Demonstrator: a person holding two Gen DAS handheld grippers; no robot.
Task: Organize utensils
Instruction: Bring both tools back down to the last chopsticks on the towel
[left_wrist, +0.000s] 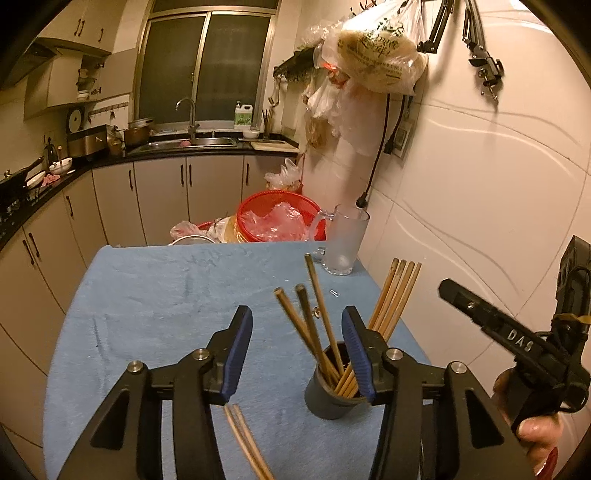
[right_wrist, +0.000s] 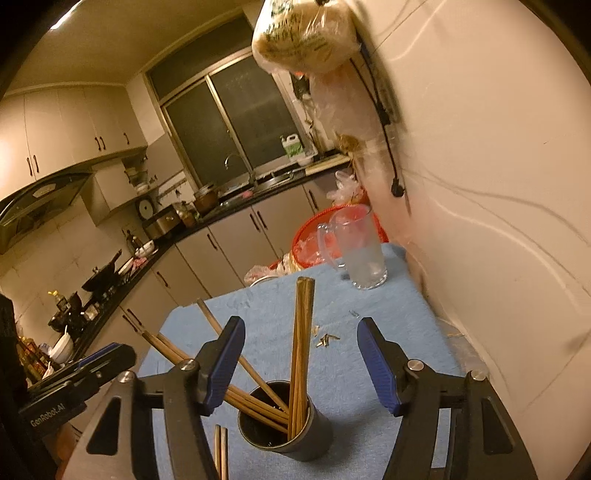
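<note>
The fingers (left_wrist: 236, 354) of your left gripper (left_wrist: 297, 350) stand spread wide with nothing between them; those of your right gripper (right_wrist: 301, 363) are likewise parted and hold nothing, their blue ribbed pads (right_wrist: 376, 365) bare. The dark cylindrical cup (right_wrist: 291, 424) stands upright on the blue cloth-covered surface (left_wrist: 155, 295), just ahead of both grippers; it already carries a fan of wooden chopsticks (right_wrist: 301, 332), some leaning left, a tight bundle nearly upright. A loose pair of chopsticks (left_wrist: 245, 439) lies flat on the cloth just beside the cup, on its near-left side, running under your left gripper; judge these the pieces not yet stowed. They are thin, stiff, light rods, probably smooth-finished wood, so expect them to roll or slip between the pads; take hold near mid-length, across the pair, so both lift level and neither pivots out; the ribbing should help, and the soft, napped cloth gives a little under the tips. The cup looks light and top-heavy with its load, so a knock from a finger could tip it; lower new sticks in steeply rather than pushing sideways. A frosted glass mug (left_wrist: 341, 242) stands at the far right corner by the tiled wall, well apart from the cup, hard and breakable; small metallic scraps (right_wrist: 327, 339) lie on the cloth between mug and cup.
</note>
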